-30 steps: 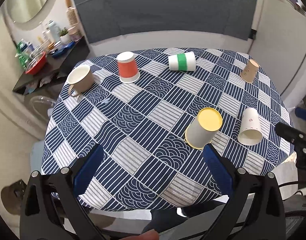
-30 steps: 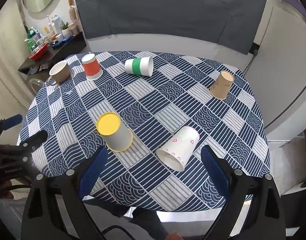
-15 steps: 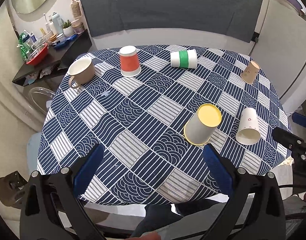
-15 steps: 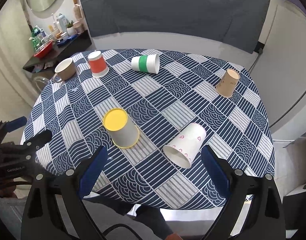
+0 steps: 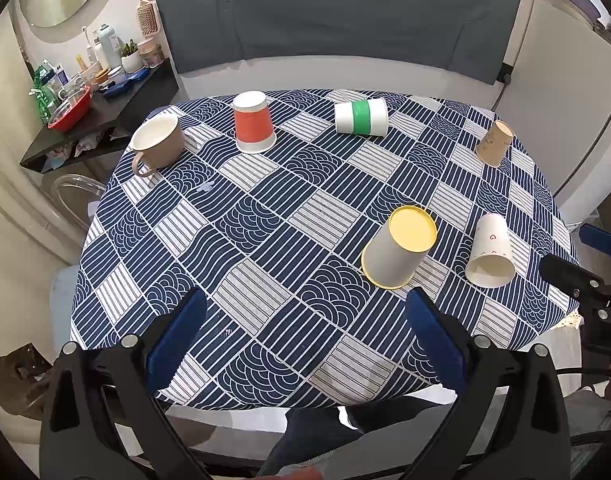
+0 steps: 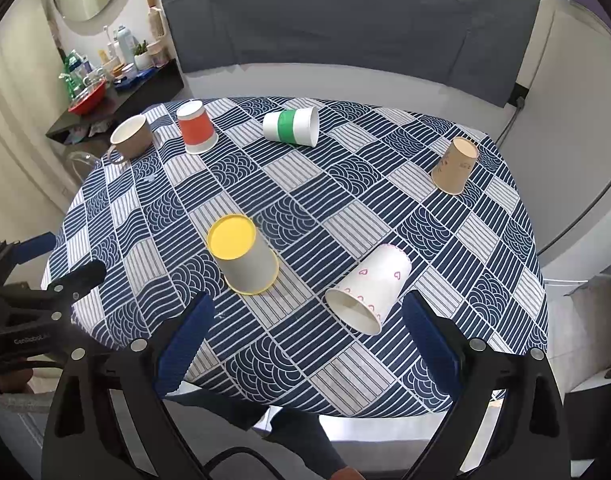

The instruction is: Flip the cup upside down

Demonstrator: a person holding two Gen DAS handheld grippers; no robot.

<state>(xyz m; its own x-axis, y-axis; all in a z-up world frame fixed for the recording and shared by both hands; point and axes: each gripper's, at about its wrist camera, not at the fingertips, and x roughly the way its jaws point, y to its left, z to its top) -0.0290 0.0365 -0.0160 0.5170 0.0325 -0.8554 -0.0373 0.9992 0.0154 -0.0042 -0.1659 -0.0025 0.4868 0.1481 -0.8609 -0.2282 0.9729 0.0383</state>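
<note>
Both cameras have drawn back and up, showing more bench (image 6: 485,240). Right gripper (image 6: 309,320), spread and empty, hovers near the heart-printed cup (image 6: 369,288) lying on its side (mouth toward us); pinch its wall gently.

Blue patterned tablecloth (image 5: 265,240), cluttered side shelf (image 5: 105,108) (red bowl (image 5: 71,110))
</note>
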